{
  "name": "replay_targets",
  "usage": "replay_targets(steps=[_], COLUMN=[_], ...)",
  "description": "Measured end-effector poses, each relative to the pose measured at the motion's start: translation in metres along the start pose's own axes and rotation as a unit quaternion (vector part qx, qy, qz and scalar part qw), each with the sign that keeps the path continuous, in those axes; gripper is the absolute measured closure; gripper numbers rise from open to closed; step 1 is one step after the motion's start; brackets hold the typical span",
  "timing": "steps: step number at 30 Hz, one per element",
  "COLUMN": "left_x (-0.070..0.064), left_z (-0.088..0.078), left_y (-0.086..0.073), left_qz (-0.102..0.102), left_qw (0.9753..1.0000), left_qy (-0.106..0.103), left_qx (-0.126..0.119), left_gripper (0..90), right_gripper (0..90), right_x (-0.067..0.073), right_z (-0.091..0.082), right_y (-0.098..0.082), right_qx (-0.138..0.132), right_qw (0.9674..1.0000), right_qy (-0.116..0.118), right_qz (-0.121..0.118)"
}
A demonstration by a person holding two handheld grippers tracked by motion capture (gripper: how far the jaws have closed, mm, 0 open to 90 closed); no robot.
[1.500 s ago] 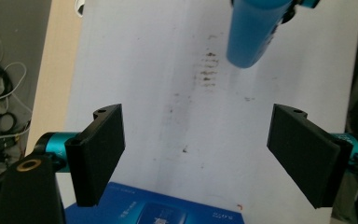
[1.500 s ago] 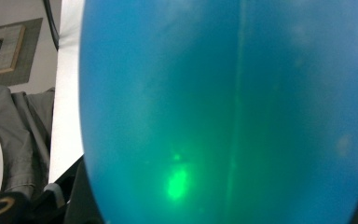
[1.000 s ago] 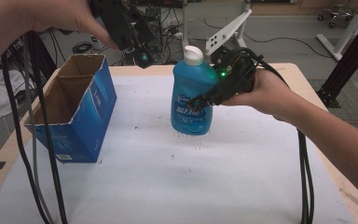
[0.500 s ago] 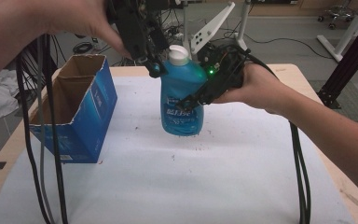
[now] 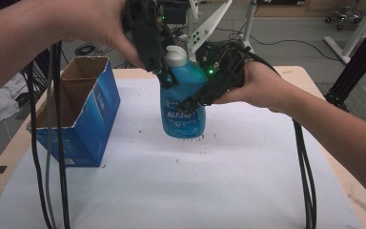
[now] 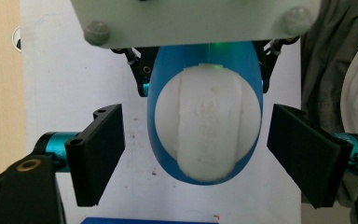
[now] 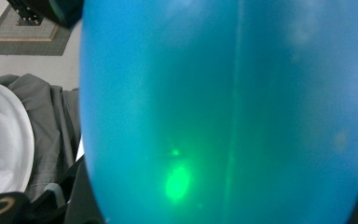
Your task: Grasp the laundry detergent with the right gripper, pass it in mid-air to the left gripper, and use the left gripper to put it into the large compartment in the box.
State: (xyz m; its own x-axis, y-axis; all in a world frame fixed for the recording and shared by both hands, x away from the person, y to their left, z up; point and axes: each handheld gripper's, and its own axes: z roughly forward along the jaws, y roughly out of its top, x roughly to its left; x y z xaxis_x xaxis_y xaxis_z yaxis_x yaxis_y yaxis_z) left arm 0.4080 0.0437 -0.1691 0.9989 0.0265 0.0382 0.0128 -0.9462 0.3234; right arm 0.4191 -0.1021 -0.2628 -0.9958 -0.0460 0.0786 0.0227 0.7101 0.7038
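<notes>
Left gripper view looks straight down past the left tool (image 6: 193, 154), whose two black jaws stand apart on either side of the white cap (image 6: 209, 123) of a blue bottle (image 6: 158, 93); neither pad touches the cap, and a gap shows on both sides. Beneath the cap the bottle's blue shoulders bulge out, and under them lies the white sheet (image 6: 56, 70) that covers the bench.

High view shows the left tool (image 5: 164, 74) hanging from above by the bottle's (image 5: 183, 107) neck, gripped in the person's left hand (image 5: 97, 26). The right tool (image 5: 193, 98) comes in from the right, clamped on the bottle's upper body, with the right hand (image 5: 262, 88) around its housing and a green light glowing on it. The bottle stands upright with its base at or just above the sheet, near the middle of the bench and toward the far edge; whether it touches the sheet is unclear.

Right gripper view has the blue bottle (image 7: 223, 112) pressed close between the jaws, green light reflecting off its wall.

An open blue box (image 5: 81, 119) stands near the bench's left edge, well apart from the bottle. Black cables (image 5: 47, 143) hang down in front of the box.
</notes>
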Motion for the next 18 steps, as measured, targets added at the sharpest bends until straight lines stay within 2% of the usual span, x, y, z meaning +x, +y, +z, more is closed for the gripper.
replay_targets(steps=[4,18], left_x=[-0.0004,-0.0020], left_z=[0.0045,0.0091], left_y=[0.0029,0.0067], left_qz=[0.001,-0.008], left_qw=[1.0000,0.9999], left_qy=[-0.002,0.000], left_qx=[0.008,0.009], left_gripper=[19.2,20.6], right_gripper=[45.0,45.0], right_x=[0.0004,0.0006], right_z=[-0.0011,-0.0027], right_y=[0.0009,0.0019], right_qx=[0.002,0.003], right_qw=[1.0000,1.0000], right_qy=[0.001,0.001], right_qz=[0.000,0.001])
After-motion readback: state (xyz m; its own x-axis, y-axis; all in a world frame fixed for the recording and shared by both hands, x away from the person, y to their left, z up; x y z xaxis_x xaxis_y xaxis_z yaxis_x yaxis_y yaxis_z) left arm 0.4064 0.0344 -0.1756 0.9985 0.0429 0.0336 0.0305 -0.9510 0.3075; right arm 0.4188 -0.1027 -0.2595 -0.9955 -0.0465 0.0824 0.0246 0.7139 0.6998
